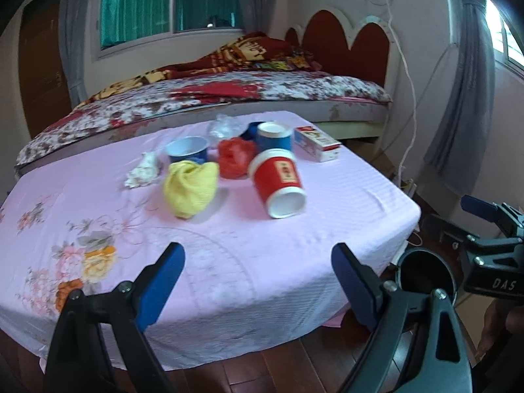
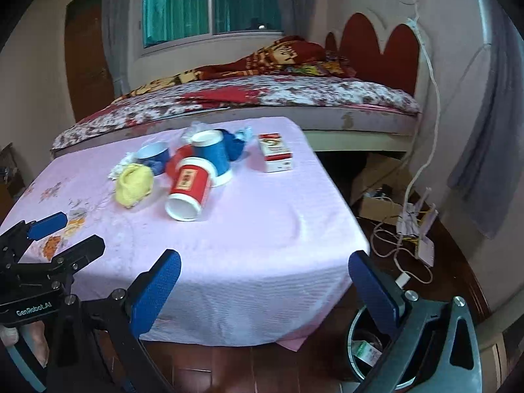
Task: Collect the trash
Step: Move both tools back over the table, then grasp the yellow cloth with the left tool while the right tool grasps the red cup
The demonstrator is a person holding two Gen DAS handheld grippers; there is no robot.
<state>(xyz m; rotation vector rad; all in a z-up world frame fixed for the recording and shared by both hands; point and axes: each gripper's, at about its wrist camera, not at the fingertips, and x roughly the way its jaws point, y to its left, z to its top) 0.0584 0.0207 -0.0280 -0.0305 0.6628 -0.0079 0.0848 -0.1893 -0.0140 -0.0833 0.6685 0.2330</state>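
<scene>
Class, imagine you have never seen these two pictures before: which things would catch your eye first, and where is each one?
First, the red paper cup lying on its side mid-table on the pink tablecloth, open end toward the camera. Left of it sits a crumpled yellow cloth, with a red and white carton at the far right. Both open claws, left claw and right claw, frame the near edge.

I see a pink tablecloth [image 1: 294,229] with floral print at lower left, a red paper cup [image 1: 278,180], a yellow crumpled bag [image 1: 191,186], and blue gripper pads [image 1: 162,288].

Three paper cups [image 1: 279,181], one carton [image 1: 317,144], four crumpled wads [image 1: 191,187]
</scene>
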